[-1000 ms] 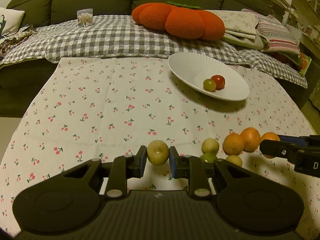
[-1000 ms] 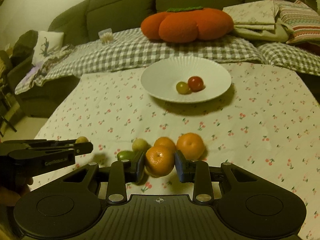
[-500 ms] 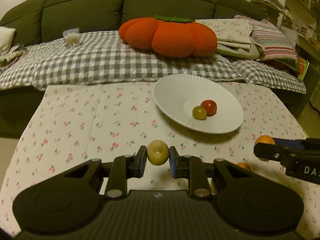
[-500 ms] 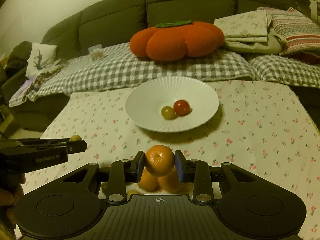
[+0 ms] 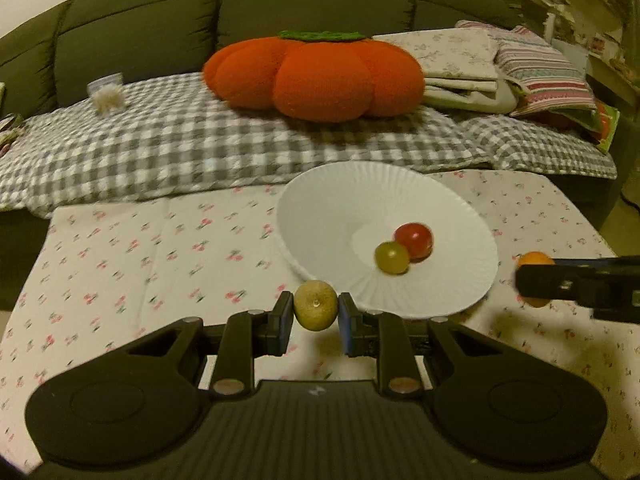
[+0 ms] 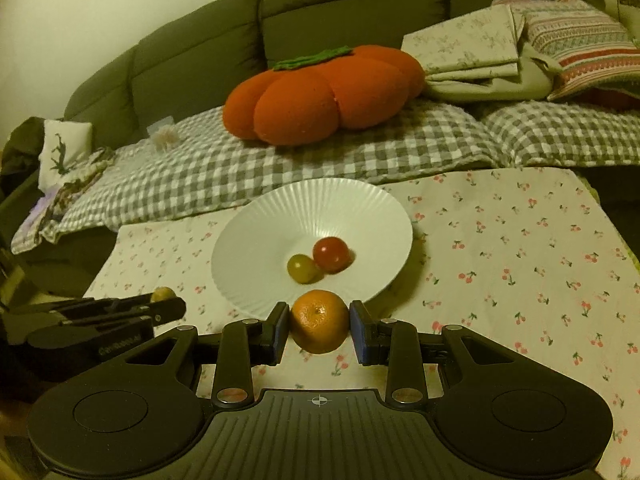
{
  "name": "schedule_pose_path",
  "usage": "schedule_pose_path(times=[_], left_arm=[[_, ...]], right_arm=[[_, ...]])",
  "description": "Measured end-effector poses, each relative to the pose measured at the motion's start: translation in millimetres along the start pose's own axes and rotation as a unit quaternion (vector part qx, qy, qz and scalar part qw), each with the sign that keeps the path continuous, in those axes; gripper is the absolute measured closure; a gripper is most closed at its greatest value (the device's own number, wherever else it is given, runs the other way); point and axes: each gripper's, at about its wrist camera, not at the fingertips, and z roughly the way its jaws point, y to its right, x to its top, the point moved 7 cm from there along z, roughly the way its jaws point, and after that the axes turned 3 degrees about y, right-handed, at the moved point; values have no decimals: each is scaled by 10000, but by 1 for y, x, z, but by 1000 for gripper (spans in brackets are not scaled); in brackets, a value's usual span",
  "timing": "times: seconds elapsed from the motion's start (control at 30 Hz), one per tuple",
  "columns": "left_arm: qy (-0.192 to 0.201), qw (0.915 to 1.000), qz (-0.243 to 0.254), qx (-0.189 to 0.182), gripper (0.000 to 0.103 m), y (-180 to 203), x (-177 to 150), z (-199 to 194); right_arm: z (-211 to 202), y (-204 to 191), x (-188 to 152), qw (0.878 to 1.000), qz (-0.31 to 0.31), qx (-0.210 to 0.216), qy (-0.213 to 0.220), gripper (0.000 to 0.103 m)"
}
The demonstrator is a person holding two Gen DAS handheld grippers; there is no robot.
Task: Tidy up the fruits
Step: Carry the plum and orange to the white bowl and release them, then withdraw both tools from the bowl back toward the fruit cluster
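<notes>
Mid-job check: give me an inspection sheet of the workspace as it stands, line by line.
Surface: cherry-print cloth over the table.
Job's things: white plate holding a red fruit and a green fruit.
Clutter: nothing seen on the cloth.
Grippers: left gripper shut on a yellow-green fruit; right gripper shut on an orange; both near the plate's front rim.
Cables: nothing seen.
Surroundings: sofa with checked blanket, pumpkin cushion, folded linens.
</notes>
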Motion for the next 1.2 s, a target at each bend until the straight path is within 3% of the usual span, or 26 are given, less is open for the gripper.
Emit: schedule_pose_path(times=[0.2,0.73,0.83,0.9,0.93,0.97,1.03,1.2], left_arm=[[120,9993,279,-224,81,17,12,18],[92,9986,277,-447,80,20,9,50],[90,9987,224,-447,72,20,11,49],[121,9988,212,-418,60,20,12,47],[136,9988,209,-413,60,19,12,46],[143,9989,183,-410,60,18,12,45],[136,9989,113,-430,60,16,12,42],[120,9989,-50,-443,59,10,13,33]], right_arm=[[25,8,11,9999,-61,-34,-101,72],[75,8,10,9986,-424,-146,-292,71],[76,10,9,9984,-450,-196,-282,70],[75,11,10,9986,-411,-182,-274,70],[75,12,11,9987,-403,-189,-266,67],[74,12,11,9987,-396,-208,-239,56],[70,13,14,9988,-393,-261,-154,46],[58,19,25,9997,-123,-223,20,46]])
